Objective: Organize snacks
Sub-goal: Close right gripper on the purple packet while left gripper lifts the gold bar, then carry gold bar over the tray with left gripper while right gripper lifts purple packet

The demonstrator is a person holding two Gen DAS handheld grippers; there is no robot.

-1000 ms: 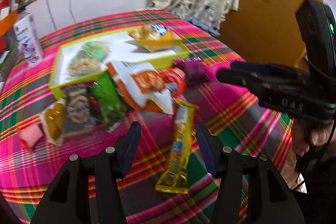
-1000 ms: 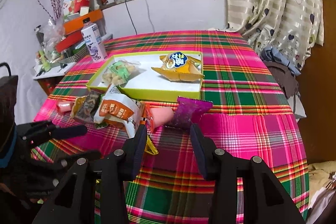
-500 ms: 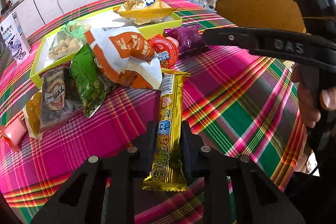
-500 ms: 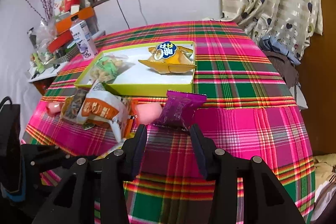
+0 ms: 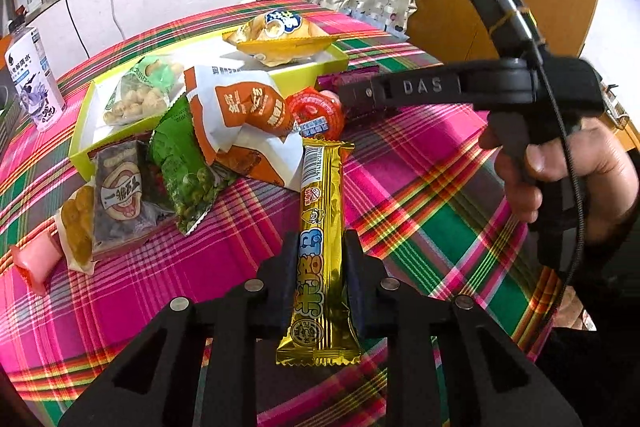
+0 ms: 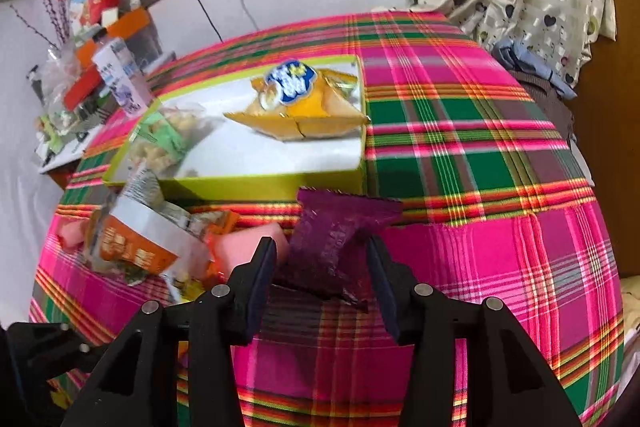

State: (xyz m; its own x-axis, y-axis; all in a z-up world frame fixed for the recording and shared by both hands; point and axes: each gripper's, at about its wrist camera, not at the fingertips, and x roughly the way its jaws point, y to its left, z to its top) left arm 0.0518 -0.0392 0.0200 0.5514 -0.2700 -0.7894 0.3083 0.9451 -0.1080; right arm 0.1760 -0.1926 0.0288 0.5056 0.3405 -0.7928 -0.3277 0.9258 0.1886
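Observation:
My left gripper [image 5: 319, 247] is shut on a long gold snack bar [image 5: 320, 223] that lies on the plaid tablecloth. My right gripper [image 6: 322, 259] is open, with its fingers on either side of a purple snack packet [image 6: 340, 239] in front of the yellow-green tray [image 6: 240, 183]. The tray holds a yellow chip bag [image 6: 300, 107] and a green-and-clear nut bag [image 6: 160, 143]. A pile of loose snacks lies in front of the tray: an orange-white bag [image 5: 240, 119], a green pea bag [image 5: 184, 163], a round red pack [image 5: 316, 107].
A white drink bottle [image 5: 30, 79] stands at the back left of the table. A dark packet [image 5: 120, 191], a yellow one [image 5: 76, 227] and a pink one [image 5: 32, 259] lie at the left. Curtains and a wooden cupboard are behind the table. Cluttered shelf [image 6: 80, 67] at far left.
My left gripper moved forward and closed on the gold bar. My right gripper moved forward and down until its open fingers straddle the purple packet.

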